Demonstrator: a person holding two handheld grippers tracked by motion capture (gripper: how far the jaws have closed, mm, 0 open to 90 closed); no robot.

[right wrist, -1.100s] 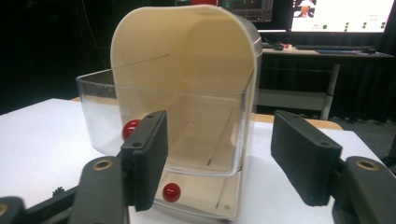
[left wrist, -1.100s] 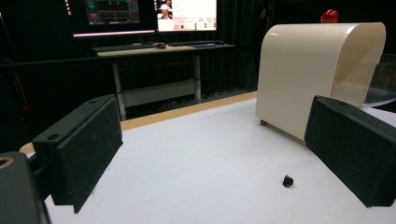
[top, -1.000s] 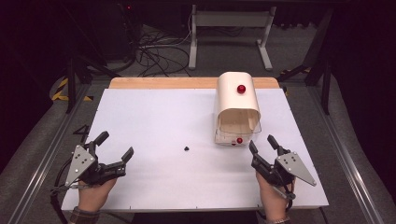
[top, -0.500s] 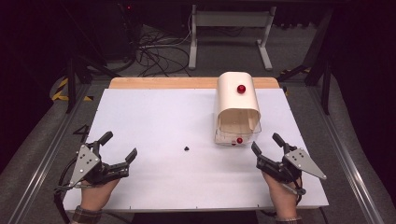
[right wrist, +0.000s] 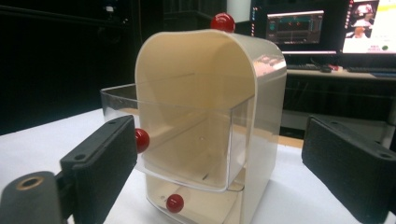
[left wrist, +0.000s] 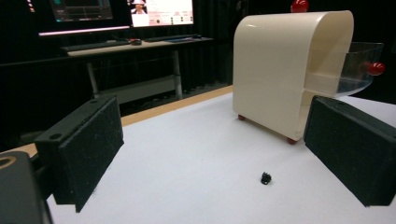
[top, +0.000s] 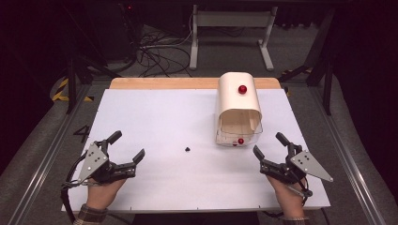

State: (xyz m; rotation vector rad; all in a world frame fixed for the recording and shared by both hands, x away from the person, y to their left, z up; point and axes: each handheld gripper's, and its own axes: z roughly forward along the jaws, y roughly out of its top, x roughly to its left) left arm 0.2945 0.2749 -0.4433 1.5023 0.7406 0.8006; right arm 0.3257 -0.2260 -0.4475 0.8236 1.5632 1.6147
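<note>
The cream cabinet (top: 238, 110) with its clear drawers stands just ahead of the right tongs (top: 271, 145) and a little toward the left tongs' side, its open front facing them. In the right gripper view the upper clear drawer (right wrist: 187, 144) juts well out of the shell, its red knob (right wrist: 142, 140) close beside the near pad, while the lower drawer's red knob (right wrist: 174, 202) sits lower down, between the two pads. The likeliest trouble, as I judge it, is a push that lands off the knob or too high on the protruding drawer: the cabinet looks light and stands on small feet, so it could slide away across the white worktop (top: 164, 117) or tip instead of the drawer running in. A skewed push could also jam the drawer crooked in its slot. The small dark bit (top: 187, 149) lying ahead of the left tongs (top: 126, 146), between the two hands, could be swept off by a careless forearm. The right tongs have just been opening and now stand wide apart, holding and touching nothing. The left tongs also gape wide, empty, clear of the worktop's things.
</note>
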